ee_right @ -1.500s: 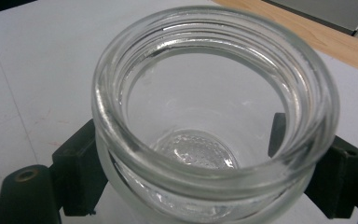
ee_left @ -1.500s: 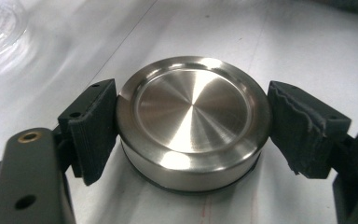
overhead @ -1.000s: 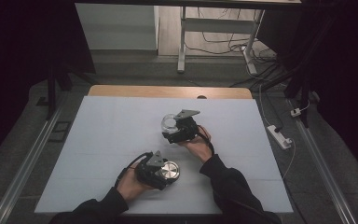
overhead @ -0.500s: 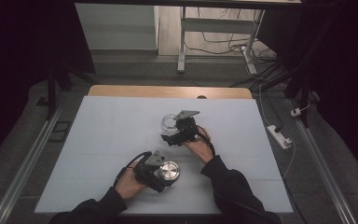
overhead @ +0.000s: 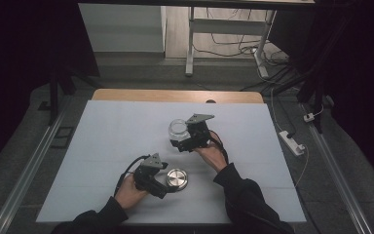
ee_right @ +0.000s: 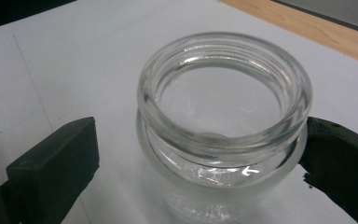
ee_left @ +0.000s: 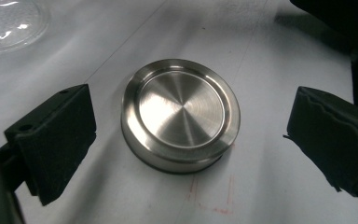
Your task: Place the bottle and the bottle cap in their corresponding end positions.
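Standing spread around the steel lid [ee_left: 181,114], the left gripper [ee_left: 189,140] has just opened and touches nothing. The right gripper [ee_right: 200,172], jaws likewise just opened, flanks the upright glass jar [ee_right: 223,135]; contact on one side is unclear.

We found the jar [overhead: 178,128] standing on the table [overhead: 102,131], behind and right of the lid [overhead: 177,179], apart.

lid [ee_left: 182,112] — brushed silver | jar [ee_right: 223,126] — clear glass | table [overhead: 107,146] — pale grey-white

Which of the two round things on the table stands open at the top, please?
The clear glass jar, between the right gripper's fingers; the steel lid lying nearer the person is a flat closed disc.
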Tool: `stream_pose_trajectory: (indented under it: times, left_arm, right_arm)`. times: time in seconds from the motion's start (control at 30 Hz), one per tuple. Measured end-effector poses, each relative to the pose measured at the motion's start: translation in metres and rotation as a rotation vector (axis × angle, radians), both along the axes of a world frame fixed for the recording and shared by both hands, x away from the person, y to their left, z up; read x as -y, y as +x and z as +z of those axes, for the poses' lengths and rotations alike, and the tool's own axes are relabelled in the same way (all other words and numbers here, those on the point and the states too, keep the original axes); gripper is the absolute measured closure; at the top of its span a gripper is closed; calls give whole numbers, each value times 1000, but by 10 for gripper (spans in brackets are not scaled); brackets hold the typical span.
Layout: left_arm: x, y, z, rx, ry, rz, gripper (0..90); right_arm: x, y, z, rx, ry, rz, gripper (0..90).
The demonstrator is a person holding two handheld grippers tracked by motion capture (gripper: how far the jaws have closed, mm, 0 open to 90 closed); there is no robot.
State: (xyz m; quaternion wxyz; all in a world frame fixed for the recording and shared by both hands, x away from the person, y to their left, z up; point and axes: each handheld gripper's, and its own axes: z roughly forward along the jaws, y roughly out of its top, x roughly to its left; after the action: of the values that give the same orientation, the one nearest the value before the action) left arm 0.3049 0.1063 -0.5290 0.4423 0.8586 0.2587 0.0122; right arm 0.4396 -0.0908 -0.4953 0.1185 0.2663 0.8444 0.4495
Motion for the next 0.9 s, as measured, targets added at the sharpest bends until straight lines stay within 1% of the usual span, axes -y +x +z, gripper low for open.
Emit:
stream_pose_trajectory:
  times: [0.03, 0.07, 0.1, 0.17, 0.23, 0.33, 0.57, 0.6, 0.67, 0.83, 0.9]
  left_arm:
    - [-1, 0, 1, -7, -8, -1, 20]
    - [-3, 0, 1, -10, -6, -5, 19]
    - [-4, -1, 2, -10, -5, 2, 17]
    - [-6, -2, 4, -6, -2, 6, 16]
    - [-7, -3, 5, -4, 1, 3, 16]
    - [-10, -4, 7, -6, -11, 2, 16]
    - [-12, -6, 9, -6, -7, -10, 9]
    - [-13, -7, 10, -2, -9, -18, 3]
    - [-15, -7, 10, -4, -5, -29, 0]
    - [-18, -7, 11, -2, -7, -27, 0]
    - [-21, -8, 12, 0, 0, -20, 0]
  right_arm:
    - [1, -1, 2, 1, 3, -1, 0]
    - [1, -2, 3, 5, 7, -1, 0]
    - [2, -3, 4, 4, 8, -1, 0]
    - [3, -4, 6, -11, 6, -5, 0]
    - [5, -6, 7, -15, 9, -4, 0]
    - [7, -9, 9, -23, 15, -4, 0]
    - [12, -15, 11, -15, 5, -8, 0]
    - [13, -16, 11, -24, 4, -8, 0]
    - [14, -18, 11, -22, 6, -8, 0]
    - [16, -22, 11, -32, -9, -8, 0]
    - [18, -24, 11, -37, -13, -4, 0]
